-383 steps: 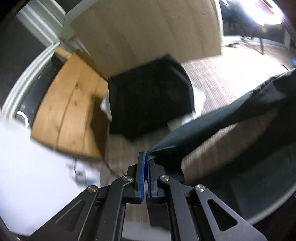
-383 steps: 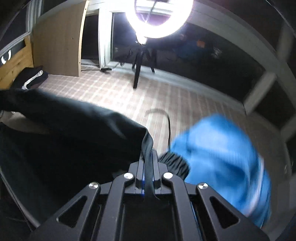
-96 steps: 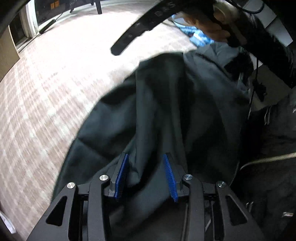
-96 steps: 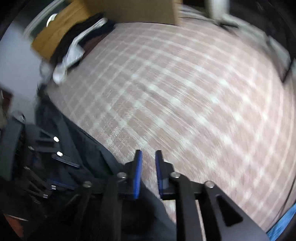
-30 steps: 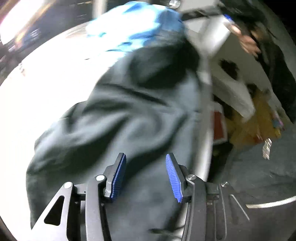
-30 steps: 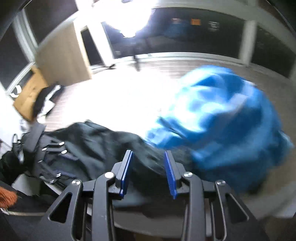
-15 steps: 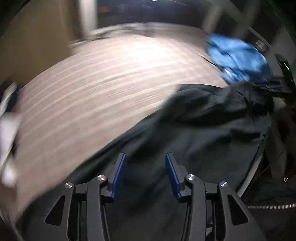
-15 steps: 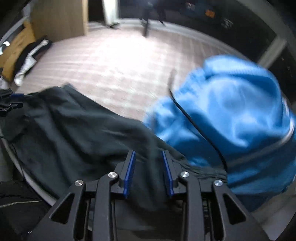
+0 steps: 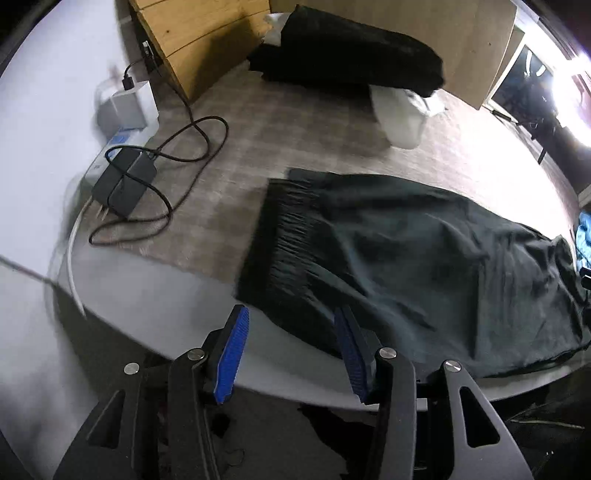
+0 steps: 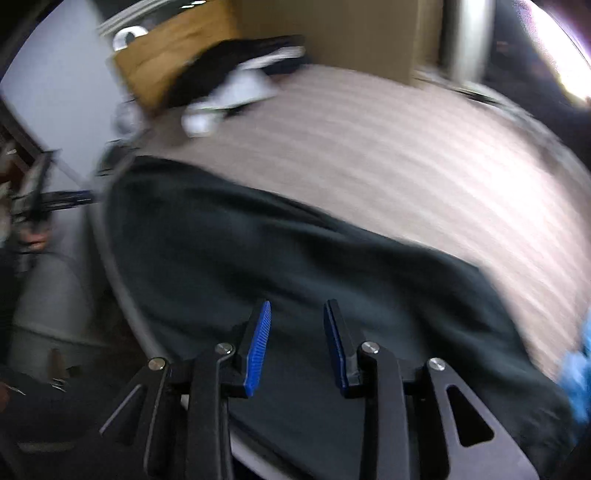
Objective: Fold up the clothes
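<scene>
A dark green-black garment (image 9: 424, 266) lies spread and creased on a round white table (image 9: 155, 291), its ribbed hem toward the left. My left gripper (image 9: 291, 354) is open and empty just above the garment's near left corner. In the right wrist view the same garment (image 10: 280, 258) fills the lower half, blurred. My right gripper (image 10: 297, 343) is open and empty above the cloth. A blue garment (image 10: 580, 376) shows at the right edge, and also in the left wrist view (image 9: 583, 236).
A black charger with a coiled cable (image 9: 125, 181) lies on the table's left part beside a white power block (image 9: 129, 103). On the checked floor lie a black pile (image 9: 351, 55), a white bag (image 9: 402, 114) and wooden boards (image 9: 199, 33). The other gripper and hand (image 10: 33, 214) show at left.
Both wrist views have swung left across the table. The dark garment now lies flat on it. Both grippers stay open, and the right jaws stand slightly wider.
</scene>
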Available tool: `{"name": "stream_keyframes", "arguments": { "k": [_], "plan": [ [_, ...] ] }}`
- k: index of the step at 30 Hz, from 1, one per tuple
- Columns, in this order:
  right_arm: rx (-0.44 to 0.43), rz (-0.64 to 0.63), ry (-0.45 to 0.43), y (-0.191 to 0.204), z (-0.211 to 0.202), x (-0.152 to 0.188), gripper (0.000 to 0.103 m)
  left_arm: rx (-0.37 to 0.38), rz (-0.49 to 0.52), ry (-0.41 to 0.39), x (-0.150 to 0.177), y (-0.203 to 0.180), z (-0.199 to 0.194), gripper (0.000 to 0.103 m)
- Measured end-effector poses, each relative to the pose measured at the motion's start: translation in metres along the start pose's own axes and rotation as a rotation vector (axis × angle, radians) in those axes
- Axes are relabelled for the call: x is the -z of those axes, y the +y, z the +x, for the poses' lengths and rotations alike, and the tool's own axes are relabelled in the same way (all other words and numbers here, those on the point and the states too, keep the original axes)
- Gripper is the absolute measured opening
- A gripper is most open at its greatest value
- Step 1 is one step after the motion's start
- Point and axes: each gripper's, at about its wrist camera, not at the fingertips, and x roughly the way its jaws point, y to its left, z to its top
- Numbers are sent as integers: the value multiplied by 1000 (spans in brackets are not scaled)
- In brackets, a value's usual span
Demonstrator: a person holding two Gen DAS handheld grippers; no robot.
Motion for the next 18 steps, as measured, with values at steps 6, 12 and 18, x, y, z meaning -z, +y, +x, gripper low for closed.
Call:
{"name": "stream_keyframes", "arguments": {
  "k": [6,12,18],
  "plan": [
    [-134,-130,15,132,77,-66,30,76,126,19,-23,3,39,49],
    [-277,-147,35,231,154,-126,30,156,178,-4,-13,25,27,49],
    [-251,-143,123,283,206,-165,31,195,178,-47,26,48,-5,50]
  ]
}}
